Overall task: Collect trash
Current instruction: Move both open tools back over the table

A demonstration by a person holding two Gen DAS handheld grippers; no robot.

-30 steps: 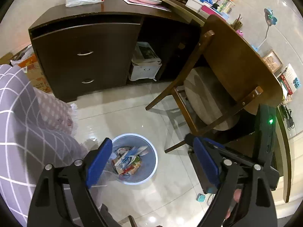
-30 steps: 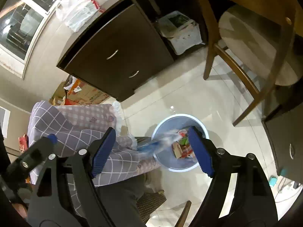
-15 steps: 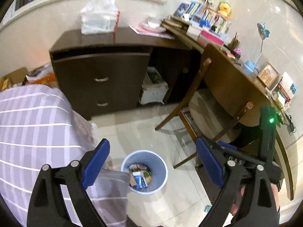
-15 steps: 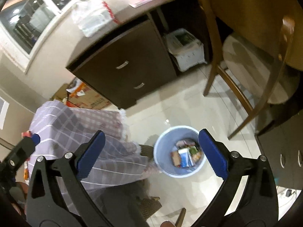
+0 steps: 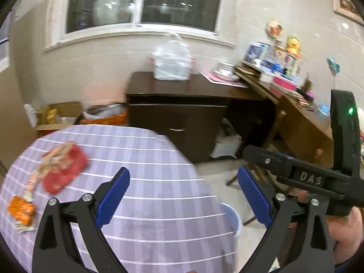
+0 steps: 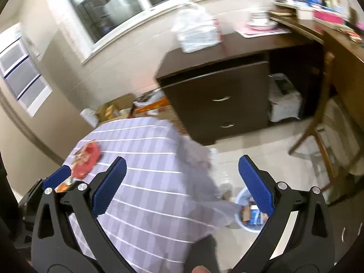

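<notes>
Hand-held gripper (image 6: 182,183) above checked tablecloth (image 6: 145,159), bin (image 6: 244,213) partly hidden.

Lilac white-striped tablecloth (image 5: 159,159), red wrapper (image 5: 61,166), dark-brown cabinet (image 6: 218,100).

A dark wood cabinet (image 6: 218,95) with two drawers stands against a tiled wall under a window (image 5: 145,2). A white plastic bag (image 5: 171,62) sits on the cabinet top. To the right, a cluttered desk (image 5: 302,116) with a wooden chair (image 6: 323,122) drawn up. Cardboard boxes (image 5: 56,116) lie left of the cabinet.
</notes>
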